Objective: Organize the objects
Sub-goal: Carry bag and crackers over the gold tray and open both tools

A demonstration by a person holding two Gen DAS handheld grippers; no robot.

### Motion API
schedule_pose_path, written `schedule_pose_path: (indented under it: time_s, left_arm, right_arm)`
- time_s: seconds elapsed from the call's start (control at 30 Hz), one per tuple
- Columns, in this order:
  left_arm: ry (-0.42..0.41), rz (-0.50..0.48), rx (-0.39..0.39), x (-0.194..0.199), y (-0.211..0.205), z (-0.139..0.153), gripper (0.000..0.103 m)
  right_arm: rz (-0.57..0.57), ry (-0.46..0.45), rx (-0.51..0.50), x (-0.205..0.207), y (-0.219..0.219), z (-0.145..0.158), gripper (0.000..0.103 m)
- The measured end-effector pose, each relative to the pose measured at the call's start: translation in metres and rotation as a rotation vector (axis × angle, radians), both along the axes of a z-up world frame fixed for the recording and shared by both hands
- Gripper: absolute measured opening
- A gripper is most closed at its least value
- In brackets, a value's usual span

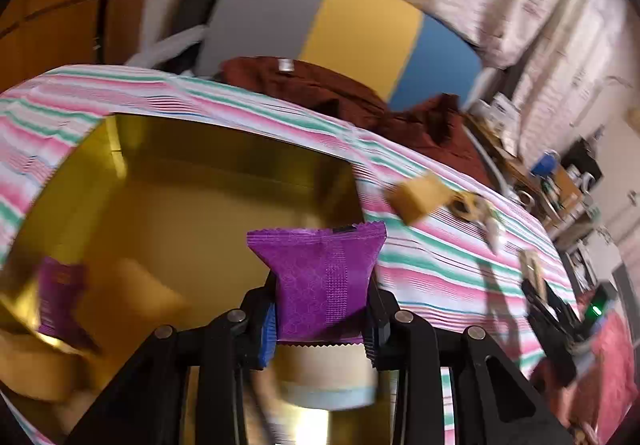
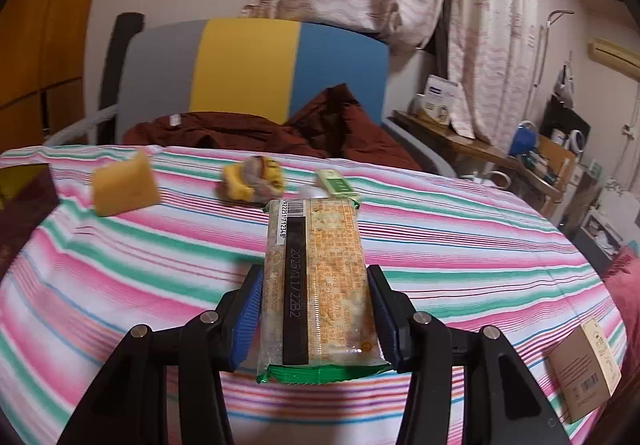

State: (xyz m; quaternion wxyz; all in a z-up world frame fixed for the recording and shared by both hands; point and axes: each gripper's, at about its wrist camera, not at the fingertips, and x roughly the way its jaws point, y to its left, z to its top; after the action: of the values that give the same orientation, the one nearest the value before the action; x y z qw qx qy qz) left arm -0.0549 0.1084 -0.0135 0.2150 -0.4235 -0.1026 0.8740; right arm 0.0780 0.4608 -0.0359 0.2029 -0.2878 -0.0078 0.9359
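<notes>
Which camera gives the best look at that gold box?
The left wrist view: the gold box fills it, open, with packets inside. The right wrist view catches only a dark corner at its left edge.

The left gripper [image 1: 320, 309] pinches a purple packet [image 1: 320, 281] above the gold box [image 1: 224, 149], another purple packet [image 1: 60, 297] lying inside, a yellow packet [image 1: 418, 197] on the striped cloth [image 1: 440, 269].

Both my grippers are the same build: chunky matte black linkage arms with round silver pivot pins at the joints. My left gripper [image 1: 320, 319] and my right gripper [image 2: 318, 315] have ribbed blue pads [image 2: 245, 319] lining the inside of each finger.
</notes>
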Motion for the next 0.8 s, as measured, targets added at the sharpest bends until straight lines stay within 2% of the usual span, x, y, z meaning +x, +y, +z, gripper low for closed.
schedule_pose_path:
  time_s: [0.13,0.3,0.53,0.73,0.8]
  left_arm:
    - [-0.028,0.075,-0.008,-0.023,-0.037,-0.001,0.034]
    - [-0.065,0.158,-0.035,-0.049,-0.074,-0.002,0.034]
    - [-0.142,0.232,-0.078,-0.073,-0.107,-0.017,0.034]
    - [-0.185,0.269,-0.033,-0.076,-0.120,-0.030,0.034]
    - [-0.188,0.279,-0.023,-0.075,-0.121,-0.031,0.040]
  right_arm:
    - [0.060,0.040,-0.118,0.005,-0.023,0.013,0.051]
    - [0.191,0.073,-0.212,-0.001,-0.072,0.032,0.051]
    - [0.406,0.083,-0.267,-0.015,-0.146,0.053,0.051]
    - [0.523,0.039,-0.319,-0.030,-0.193,0.056,0.051]
    - [0.554,0.023,-0.321,-0.035,-0.207,0.056,0.051]
